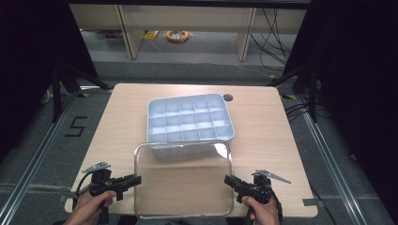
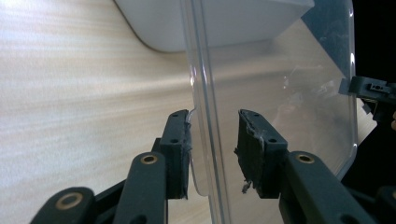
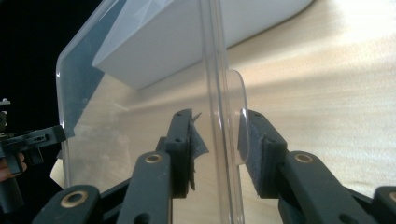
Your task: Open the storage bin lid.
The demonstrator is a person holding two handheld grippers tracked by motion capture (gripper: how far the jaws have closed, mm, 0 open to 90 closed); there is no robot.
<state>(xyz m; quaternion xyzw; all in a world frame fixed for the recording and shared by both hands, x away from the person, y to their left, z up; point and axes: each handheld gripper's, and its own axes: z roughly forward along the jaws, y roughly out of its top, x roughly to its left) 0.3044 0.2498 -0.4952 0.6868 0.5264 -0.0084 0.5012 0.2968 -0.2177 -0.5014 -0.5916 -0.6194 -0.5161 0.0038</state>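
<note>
Left gripper is sitting at the lid's left edge, jaws straddling the rim tab. In the left gripper view the inner pad is touching or nearly touching the tab while the other pad is standing off with a visible gap, so this one is released, not yet clamping.

Right gripper is mirroring it at the lid's right edge. In the right gripper view the jaws are bracketing the rim and its tab, with a gap showing on the left pad; the far pad looks pressed to the tab, though glare through the plastic is making that hard to judge. Reading it as released too.

Lid is clear plastic, lying near the table's front edge between the two grippers, its far edge overlapping or leaning on the near wall of the tray. Gripping opposite side tabs is probably meant to keep a wide, floppy sheet level when lifted; one grip would let it sag or swing.

Tray is white, divided into small compartments, all looking empty, sitting mid-table beyond the lid. Lid size is matching tray outline, so closing it seems the likely aim.

Writing: a "5" marked on the floor left of the table. No brand or label is readable on the lid or tray.
</note>
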